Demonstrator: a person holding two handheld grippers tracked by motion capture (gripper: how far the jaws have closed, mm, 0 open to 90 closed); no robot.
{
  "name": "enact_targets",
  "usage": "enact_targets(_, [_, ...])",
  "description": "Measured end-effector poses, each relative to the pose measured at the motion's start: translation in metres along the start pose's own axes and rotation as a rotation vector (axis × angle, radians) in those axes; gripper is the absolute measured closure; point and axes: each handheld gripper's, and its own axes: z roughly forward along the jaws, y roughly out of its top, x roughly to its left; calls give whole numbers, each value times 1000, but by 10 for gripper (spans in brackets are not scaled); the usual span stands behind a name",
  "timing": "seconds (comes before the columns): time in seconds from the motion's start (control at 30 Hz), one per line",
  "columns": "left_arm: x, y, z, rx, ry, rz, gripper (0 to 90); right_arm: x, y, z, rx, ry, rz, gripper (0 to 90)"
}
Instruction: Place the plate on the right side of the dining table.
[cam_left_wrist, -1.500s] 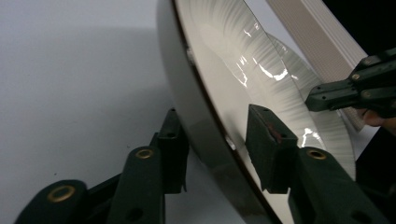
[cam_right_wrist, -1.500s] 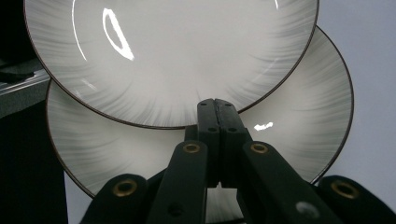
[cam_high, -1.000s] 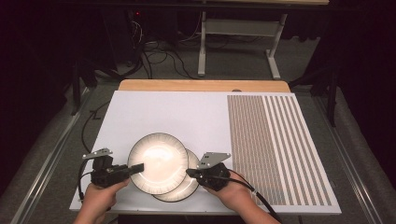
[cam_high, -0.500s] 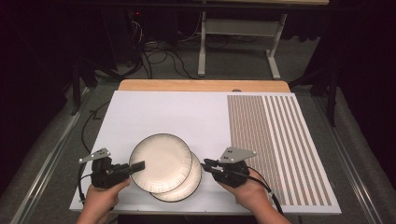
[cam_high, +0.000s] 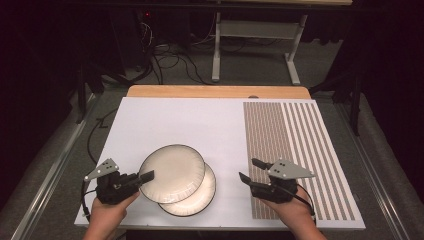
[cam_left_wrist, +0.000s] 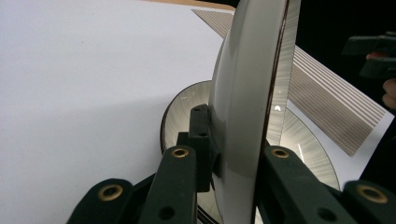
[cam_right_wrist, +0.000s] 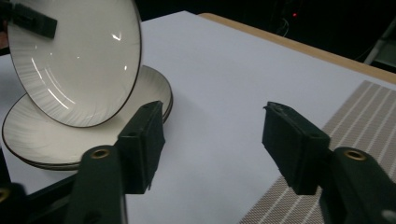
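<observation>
Right gripper (cam_high: 252, 170) rightward off plates, jaws just opening, empty; no readable writing.

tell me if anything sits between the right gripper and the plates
Nothing visible does. The right gripper, jaws just opened and empty, sits over the striped placemat's edge; bare white board separates it from the lower plates. The left gripper grips the tilted top plate at its far rim.
</observation>
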Motion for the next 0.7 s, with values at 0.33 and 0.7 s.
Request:
enact_targets(0.33, [-3, 3, -8, -51, 73, 92, 810, -24, -11, -26, -67, -32, 77, 71])
enact_targets(0.7, [-6, 3, -12, -67, 67, 181, 809, -22, -15, -27, -42, -56, 64, 5])
